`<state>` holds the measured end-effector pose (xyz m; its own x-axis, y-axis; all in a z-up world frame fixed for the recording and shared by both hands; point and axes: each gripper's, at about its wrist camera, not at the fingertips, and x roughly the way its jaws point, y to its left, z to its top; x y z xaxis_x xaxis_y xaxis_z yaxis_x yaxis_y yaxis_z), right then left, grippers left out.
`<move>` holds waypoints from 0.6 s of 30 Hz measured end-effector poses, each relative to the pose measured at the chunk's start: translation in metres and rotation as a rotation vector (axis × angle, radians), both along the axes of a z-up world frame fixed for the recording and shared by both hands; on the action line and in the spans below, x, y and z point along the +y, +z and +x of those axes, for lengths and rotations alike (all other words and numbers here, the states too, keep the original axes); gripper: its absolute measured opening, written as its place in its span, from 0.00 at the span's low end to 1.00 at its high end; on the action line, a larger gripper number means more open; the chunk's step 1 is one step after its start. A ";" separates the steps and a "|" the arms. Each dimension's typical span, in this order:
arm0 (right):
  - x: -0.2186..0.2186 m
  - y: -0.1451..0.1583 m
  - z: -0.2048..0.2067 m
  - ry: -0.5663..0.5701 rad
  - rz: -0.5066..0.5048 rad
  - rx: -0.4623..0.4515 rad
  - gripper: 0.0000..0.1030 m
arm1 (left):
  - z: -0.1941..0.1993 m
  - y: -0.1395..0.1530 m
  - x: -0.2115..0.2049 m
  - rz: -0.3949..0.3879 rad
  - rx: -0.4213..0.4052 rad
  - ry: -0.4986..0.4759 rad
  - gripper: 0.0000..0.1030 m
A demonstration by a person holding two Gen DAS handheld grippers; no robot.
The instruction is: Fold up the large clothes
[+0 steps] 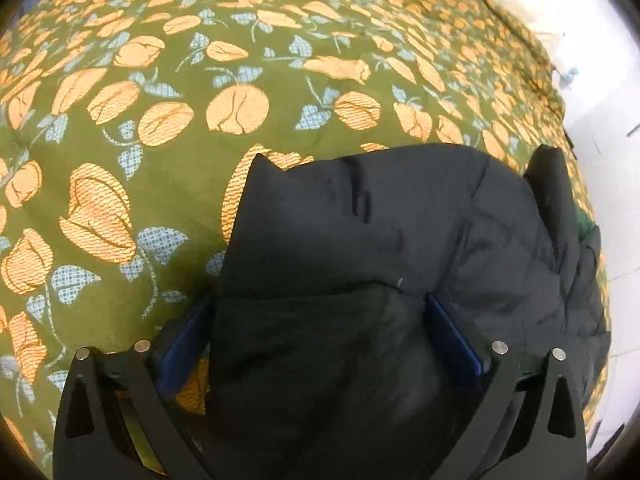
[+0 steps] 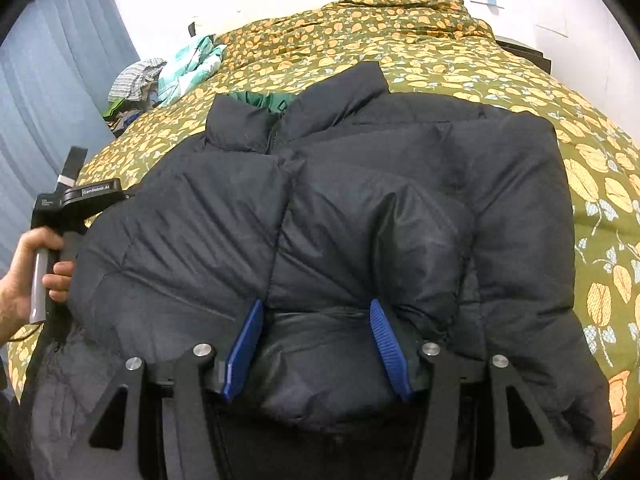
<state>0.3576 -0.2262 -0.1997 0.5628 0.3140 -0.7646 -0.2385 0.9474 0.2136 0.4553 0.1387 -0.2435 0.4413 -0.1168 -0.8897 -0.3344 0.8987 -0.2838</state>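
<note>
A black puffer jacket [image 2: 360, 208] lies on the green bedspread [image 2: 400, 40] with orange flowers, collar at the far end and green lining [image 2: 260, 100] showing. My right gripper [image 2: 316, 306] is shut on a puffy fold at the jacket's near edge, and the fabric bulges between the blue pads [image 2: 244, 348]. In the left wrist view my left gripper [image 1: 320, 300] stands wide open over another part of the jacket [image 1: 400, 216], with a loose fold lying between its jaws. A hand [image 2: 28, 276] holds the left gripper's handle [image 2: 60, 208] at the jacket's left side, where its fingers are hidden.
A heap of loose clothes [image 2: 176, 68] sits at the bed's far left, next to a blue curtain [image 2: 60, 100]. A white wall stands behind the bed. White floor [image 1: 600, 80] shows past the bedspread's [image 1: 160, 160] right edge.
</note>
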 end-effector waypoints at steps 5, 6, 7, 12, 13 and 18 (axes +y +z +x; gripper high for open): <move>0.000 -0.002 0.000 0.000 -0.014 -0.007 0.55 | -0.018 0.035 -0.014 0.083 -0.054 -0.066 0.94; 0.000 -0.002 0.000 0.000 -0.013 -0.006 0.55 | -0.032 0.046 -0.017 0.083 -0.088 -0.082 0.94; 0.000 -0.002 0.000 0.000 -0.015 -0.006 0.55 | -0.049 0.057 -0.020 0.082 -0.123 -0.108 0.94; 0.005 0.003 0.001 0.000 -0.046 0.006 0.55 | -0.128 0.070 -0.041 0.198 -0.156 -0.262 0.97; 0.006 0.006 0.000 0.001 -0.065 0.012 0.55 | -0.144 0.068 -0.045 0.227 -0.148 -0.282 0.97; 0.004 0.038 -0.026 -0.015 -0.093 0.051 0.60 | -0.234 0.063 -0.048 0.244 -0.153 -0.344 0.97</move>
